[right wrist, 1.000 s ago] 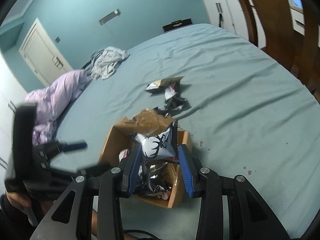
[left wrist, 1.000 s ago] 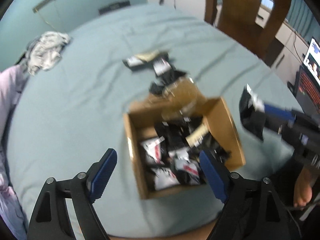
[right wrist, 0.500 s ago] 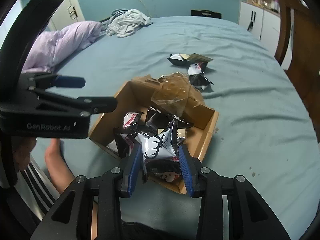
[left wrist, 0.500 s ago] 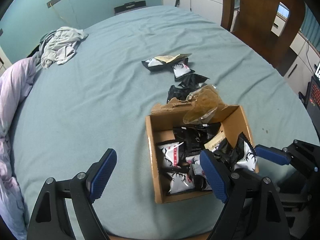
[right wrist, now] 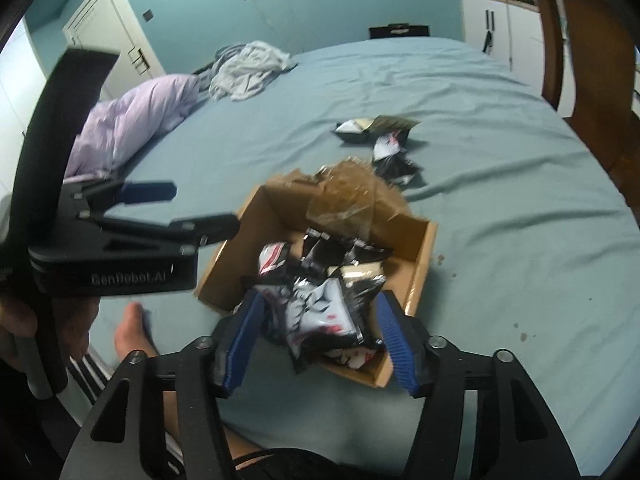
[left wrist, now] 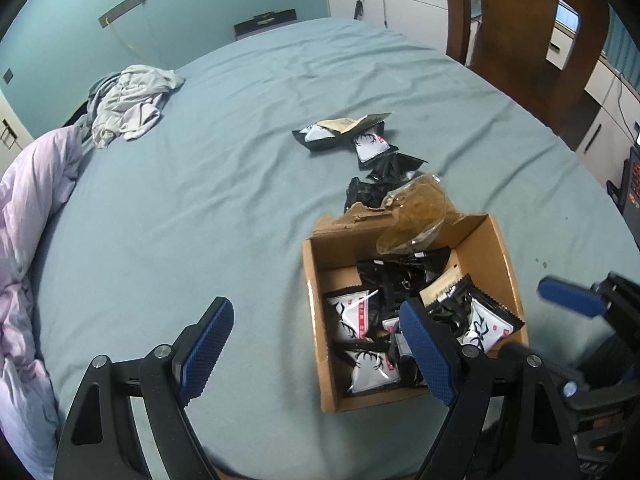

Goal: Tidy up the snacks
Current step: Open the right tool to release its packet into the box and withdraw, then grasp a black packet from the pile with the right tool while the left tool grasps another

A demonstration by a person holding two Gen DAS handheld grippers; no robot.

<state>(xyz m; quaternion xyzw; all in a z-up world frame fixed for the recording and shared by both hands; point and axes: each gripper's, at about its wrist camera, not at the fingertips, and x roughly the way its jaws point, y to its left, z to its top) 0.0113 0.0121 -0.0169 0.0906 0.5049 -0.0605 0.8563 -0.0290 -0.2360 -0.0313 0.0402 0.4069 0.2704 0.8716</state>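
An open cardboard box [left wrist: 314, 280] [right wrist: 424, 264] near the table's front edge holds several black-and-white snack packets. A crumpled clear film [left wrist: 416, 212] [right wrist: 348, 196] lies over its far flap. My right gripper [right wrist: 320, 338] hovers over the box's near corner with its jaws opening. A blurred packet [right wrist: 320, 316] sits loose between the pads, touching neither. One right finger [left wrist: 568, 300] shows beside the box. My left gripper [left wrist: 316, 328] [right wrist: 200, 210] stands wide open and empty, left of the box. More loose packets [left wrist: 360, 140] [right wrist: 384, 140] lie beyond the box.
Teal cloth covers the round table [left wrist: 200, 200]. Grey clothes [left wrist: 128, 104] and a lilac duvet [left wrist: 24, 220] lie at the left. A wooden chair [left wrist: 520, 32] stands far right, a laptop [left wrist: 632, 184] at the right edge. A bare foot [right wrist: 132, 332] shows below the table.
My right gripper carried the packet in over the box, then its jaws spread and the packet came free. The left gripper stayed wide open and hardly moved.
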